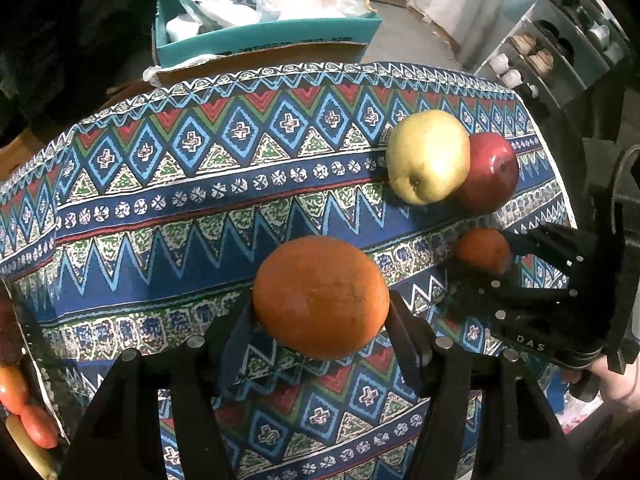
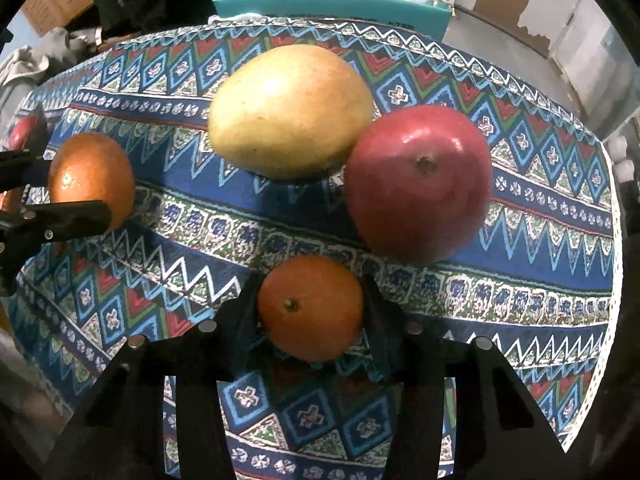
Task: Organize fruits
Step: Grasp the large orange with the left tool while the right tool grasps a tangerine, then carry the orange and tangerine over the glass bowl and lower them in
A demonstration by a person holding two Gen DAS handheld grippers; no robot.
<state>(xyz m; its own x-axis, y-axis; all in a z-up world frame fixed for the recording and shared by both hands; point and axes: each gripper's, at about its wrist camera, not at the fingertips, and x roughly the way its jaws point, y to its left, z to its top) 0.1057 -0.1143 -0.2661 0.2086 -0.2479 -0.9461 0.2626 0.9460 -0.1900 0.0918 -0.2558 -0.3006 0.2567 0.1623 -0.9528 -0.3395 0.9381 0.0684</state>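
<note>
My left gripper (image 1: 320, 312) is shut on a large orange (image 1: 321, 296), held just above the patterned tablecloth (image 1: 180, 208). My right gripper (image 2: 311, 316) is shut on a smaller orange (image 2: 311, 307); it shows in the left wrist view (image 1: 505, 258) with that orange (image 1: 482, 255) between its fingers. A yellow mango (image 1: 427, 156) and a red mango (image 1: 490, 172) lie touching at the far right of the cloth. In the right wrist view the yellow mango (image 2: 290, 111) and red mango (image 2: 418, 182) lie just beyond my right gripper, and the left gripper (image 2: 86, 184) with its orange (image 2: 91, 178) is at the left.
A teal box (image 1: 264, 36) with plastic bags stands behind the table. A shoe rack (image 1: 560, 48) is at the far right. Red and orange fruits (image 1: 24, 408) sit at the lower left edge. The table's right edge (image 2: 612, 240) curves close to the mangoes.
</note>
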